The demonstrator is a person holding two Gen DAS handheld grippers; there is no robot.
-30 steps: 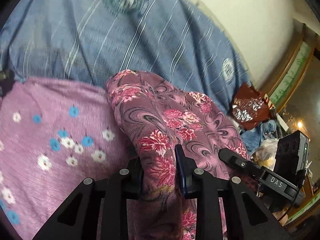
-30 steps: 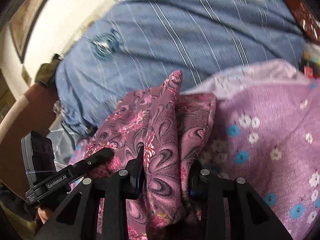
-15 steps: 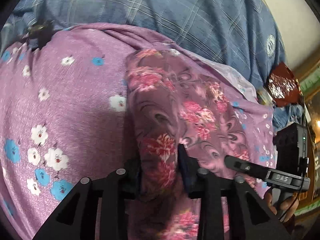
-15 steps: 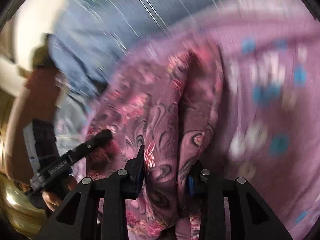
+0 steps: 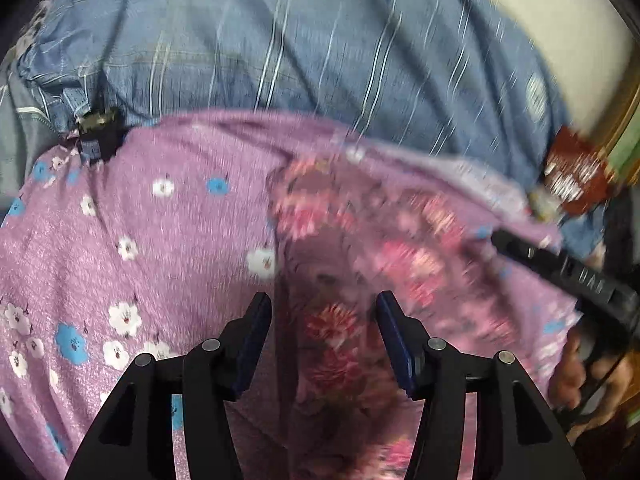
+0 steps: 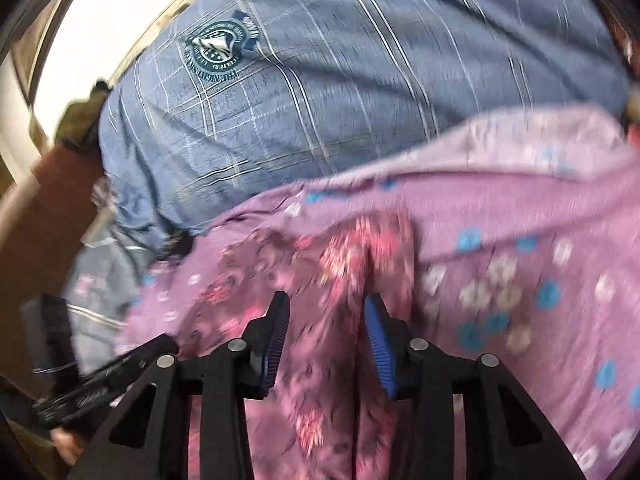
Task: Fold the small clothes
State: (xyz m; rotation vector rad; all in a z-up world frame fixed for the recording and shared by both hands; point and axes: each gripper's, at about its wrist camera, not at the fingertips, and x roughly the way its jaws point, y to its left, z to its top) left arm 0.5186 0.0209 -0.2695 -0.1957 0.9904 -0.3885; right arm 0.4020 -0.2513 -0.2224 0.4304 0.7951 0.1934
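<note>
A mauve garment (image 5: 400,248) with pink flowers lies folded on a purple cloth (image 5: 140,240) printed with white and blue blossoms. My left gripper (image 5: 322,312) straddles the garment's near end. Its jaws are opening, and the pads stand clear of the fabric on both sides. In the right wrist view the same garment (image 6: 352,248) runs up between the fingers of my right gripper (image 6: 326,320). There the bunched cloth fills the gap from pad to pad. The right gripper's black finger (image 5: 560,272) shows at the far right of the left wrist view. The picture is blurred.
Blue checked bedding (image 5: 280,48) rises behind the purple cloth (image 6: 520,240). A small black object (image 5: 98,136) sits at the cloth's far left corner and a red-brown packet (image 5: 576,176) at its right. A hand (image 5: 580,376) holds the right gripper. Brown furniture (image 6: 40,220) stands left.
Both grippers came down with the garment, from held up in front of the blue bedding to lying on the purple cloth. The left jaws have spread wide off the fabric.
</note>
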